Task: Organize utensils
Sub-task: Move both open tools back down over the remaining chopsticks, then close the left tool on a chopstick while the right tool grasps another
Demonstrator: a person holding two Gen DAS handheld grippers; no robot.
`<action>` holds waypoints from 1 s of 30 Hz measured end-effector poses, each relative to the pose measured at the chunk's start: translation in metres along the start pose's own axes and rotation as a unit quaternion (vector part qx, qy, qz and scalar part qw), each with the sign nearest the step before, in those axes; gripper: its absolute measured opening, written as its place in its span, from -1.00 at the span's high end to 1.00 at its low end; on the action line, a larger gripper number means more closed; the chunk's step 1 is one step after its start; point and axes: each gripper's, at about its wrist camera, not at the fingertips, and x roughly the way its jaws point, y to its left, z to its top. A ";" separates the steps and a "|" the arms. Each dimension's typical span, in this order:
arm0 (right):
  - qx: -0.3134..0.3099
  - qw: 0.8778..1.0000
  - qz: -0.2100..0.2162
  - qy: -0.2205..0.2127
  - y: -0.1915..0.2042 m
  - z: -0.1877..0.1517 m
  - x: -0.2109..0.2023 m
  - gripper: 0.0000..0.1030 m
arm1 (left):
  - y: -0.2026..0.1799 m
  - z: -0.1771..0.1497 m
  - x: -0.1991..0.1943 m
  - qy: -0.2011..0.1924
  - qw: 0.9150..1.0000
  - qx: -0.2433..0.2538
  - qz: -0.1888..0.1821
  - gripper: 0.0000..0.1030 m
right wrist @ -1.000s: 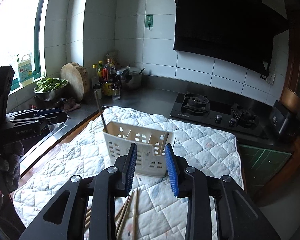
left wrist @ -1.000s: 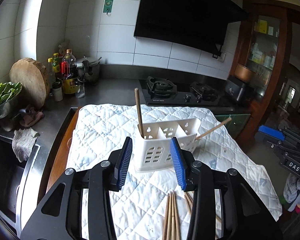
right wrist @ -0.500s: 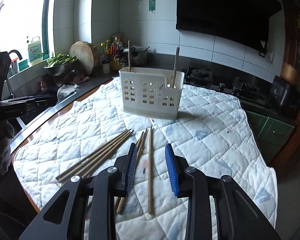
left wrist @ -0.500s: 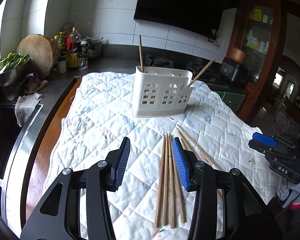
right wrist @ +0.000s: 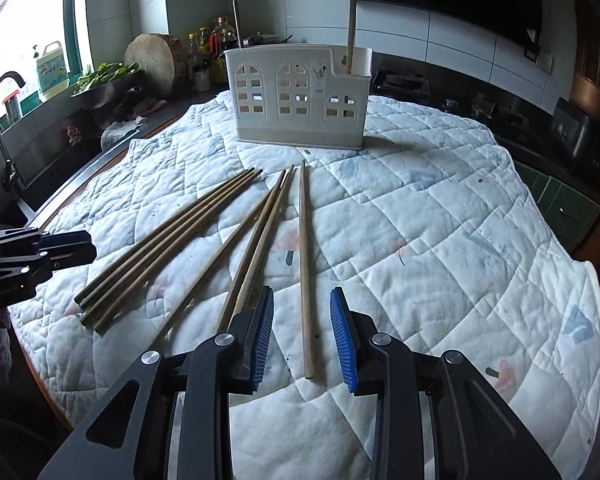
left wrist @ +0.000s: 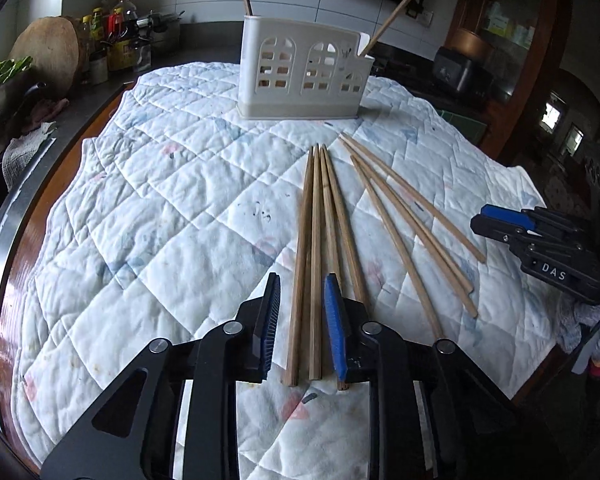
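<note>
Your left tool [left wrist: 303, 320] gapes around slim brown wooden chopsticks [left wrist: 315, 240]; your right tool [right wrist: 303, 334] gapes around one paler stick [right wrist: 305, 264]

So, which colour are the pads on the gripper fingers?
Blue, ridged pads on black fingers; clearest in the right wrist view.

White tiled walls [right wrist: 460, 36], a bright window [right wrist: 20, 28] at ten o'clock, dark counter [right wrist: 172, 108], wooden cabinet [left wrist: 512, 40] at two o'clock.
</note>
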 end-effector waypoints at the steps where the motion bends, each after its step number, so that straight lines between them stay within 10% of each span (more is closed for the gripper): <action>1: 0.002 1.000 -0.001 0.003 -0.001 0.000 0.002 0.44 | 0.001 -0.001 0.003 0.005 1.000 -0.002 0.000 0.66; 30: 0.002 0.999 -0.008 0.045 -0.005 -0.004 0.034 0.63 | -0.002 -0.007 0.027 0.024 0.999 0.005 0.023 0.77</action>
